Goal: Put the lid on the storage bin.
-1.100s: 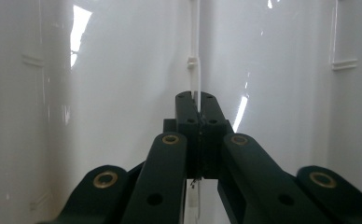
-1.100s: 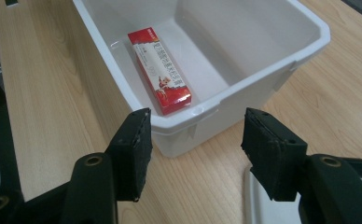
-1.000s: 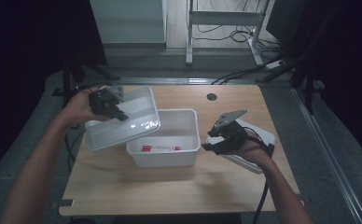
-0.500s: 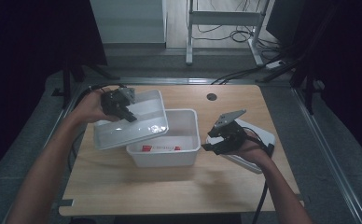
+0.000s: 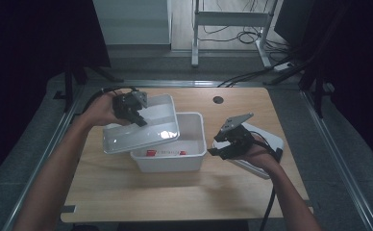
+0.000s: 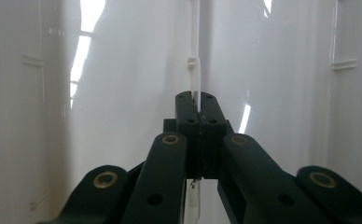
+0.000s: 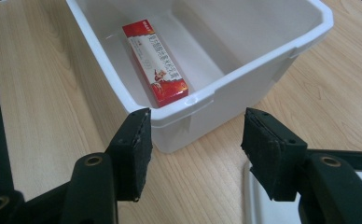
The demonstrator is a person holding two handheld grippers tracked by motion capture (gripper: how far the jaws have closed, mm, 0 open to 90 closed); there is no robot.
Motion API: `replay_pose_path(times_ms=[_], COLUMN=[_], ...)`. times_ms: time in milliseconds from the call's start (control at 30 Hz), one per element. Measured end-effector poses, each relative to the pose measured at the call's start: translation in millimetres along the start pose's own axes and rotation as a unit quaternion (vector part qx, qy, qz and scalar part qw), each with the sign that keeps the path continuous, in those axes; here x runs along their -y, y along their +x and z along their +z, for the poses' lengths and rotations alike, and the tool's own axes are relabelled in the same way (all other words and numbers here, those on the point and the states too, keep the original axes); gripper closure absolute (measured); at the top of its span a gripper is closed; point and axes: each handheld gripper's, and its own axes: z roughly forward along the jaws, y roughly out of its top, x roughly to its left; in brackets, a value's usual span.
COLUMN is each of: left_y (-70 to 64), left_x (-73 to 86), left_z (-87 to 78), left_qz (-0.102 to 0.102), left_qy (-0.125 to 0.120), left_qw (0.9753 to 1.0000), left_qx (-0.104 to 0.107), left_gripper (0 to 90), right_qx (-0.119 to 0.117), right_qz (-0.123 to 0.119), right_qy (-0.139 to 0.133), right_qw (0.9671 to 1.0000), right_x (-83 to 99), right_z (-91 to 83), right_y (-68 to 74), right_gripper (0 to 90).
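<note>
Left gripper point(image 5: 137, 119): your jaws clamp the white lid point(image 5: 143, 129), tilted over the bin's left edge.
Right gripper point(image 5: 217, 145): your jaws gape wide, empty, beside the white bin point(image 5: 194, 155).
Red box point(image 7: 155, 56): lies flat inside the bin.
Bin: sits on the wooden table point(image 5: 184, 187).

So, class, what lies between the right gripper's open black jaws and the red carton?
In the right gripper view, the white plastic bin's corner rim lies between the right gripper and the red carton.

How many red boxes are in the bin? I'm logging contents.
1: a red box lies flat on the white bin floor; the held lid may hide others.
</note>
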Motion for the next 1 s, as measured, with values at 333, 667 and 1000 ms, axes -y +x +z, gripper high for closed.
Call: replay_pose_path(times_ms=[333, 667, 1000], left_y=[-1.8, -2.0, -2.3], left_x=[-20.4, -29.1, -45.7], left_z=[12.0, 19.5, 28.1], left_qz=[0.023, 0.032, 0.049], left_qy=[0.011, 0.015, 0.022], left_qw=[0.9996, 0.9992, 0.9984], left_qx=[0.011, 0.015, 0.020], left_gripper=[89.8, 89.8, 89.8], right_qx=[0.003, 0.004, 0.008], right_qz=[0.005, 0.009, 0.013], right_qy=[0.000, 0.001, -0.002], right_qw=[1.0000, 0.9999, 0.9999], right_x=[6.7, 11.1, 14.8], right_z=[-4.3, -4.2, -6.3], right_y=[-2.1, -4.2, -6.0], right_gripper=[42.0, 42.0, 42.1])
